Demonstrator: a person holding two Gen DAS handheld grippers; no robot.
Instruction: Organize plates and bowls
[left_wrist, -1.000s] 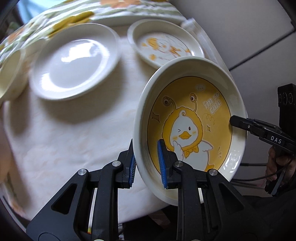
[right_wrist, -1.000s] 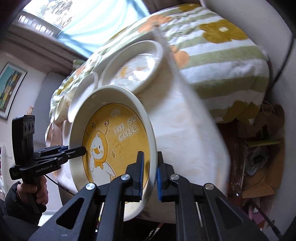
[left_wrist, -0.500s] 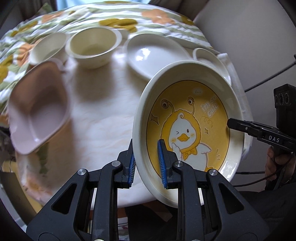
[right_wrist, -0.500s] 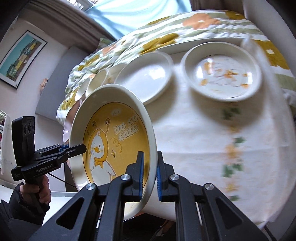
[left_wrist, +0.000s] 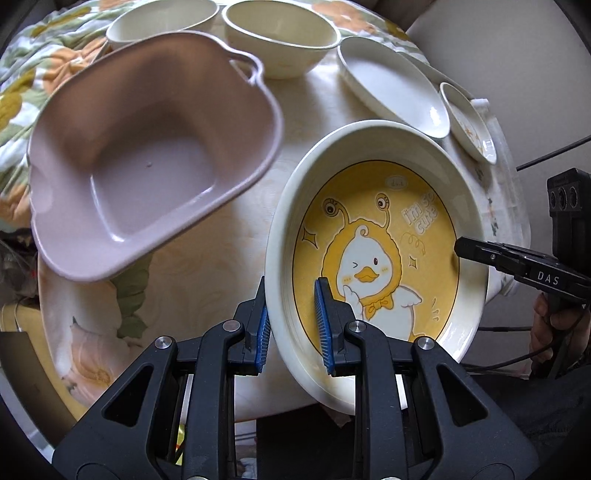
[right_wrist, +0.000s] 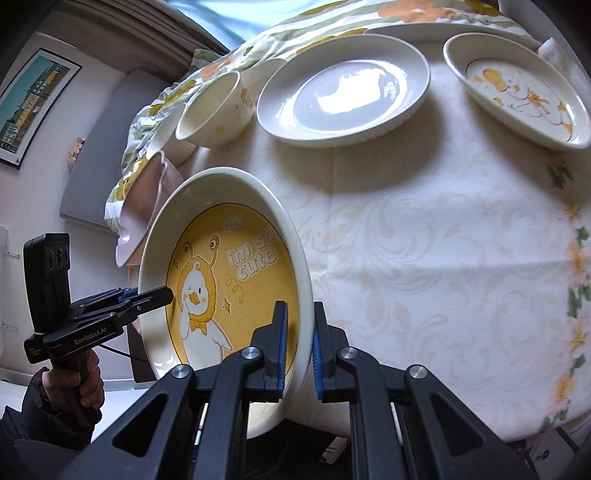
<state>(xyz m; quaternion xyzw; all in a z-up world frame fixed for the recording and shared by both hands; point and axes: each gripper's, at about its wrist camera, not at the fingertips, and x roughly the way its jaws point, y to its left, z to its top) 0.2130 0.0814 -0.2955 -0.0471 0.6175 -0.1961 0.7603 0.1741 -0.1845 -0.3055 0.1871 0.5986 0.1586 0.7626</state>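
A cream plate with a yellow duck picture hangs tilted over the table's near edge. Both grippers hold it. My left gripper is shut on its left rim, and my right gripper is shut on its right rim. Each gripper shows in the other's view, clamped on the far rim: the right gripper and the left gripper. On the table are a pink handled dish, two cream bowls, a plain white plate and a small duck plate.
A cream patterned tablecloth covers the table, with bare cloth between the held plate and the back row of dishes. A floral blanket lies behind and to the left. A hand grips the left handle. A framed picture hangs on the wall.
Both grippers have carried the duck plate leftward along the table's edge. The pink dish and bowls have come close in the left view, and the white plates have slid to the right.
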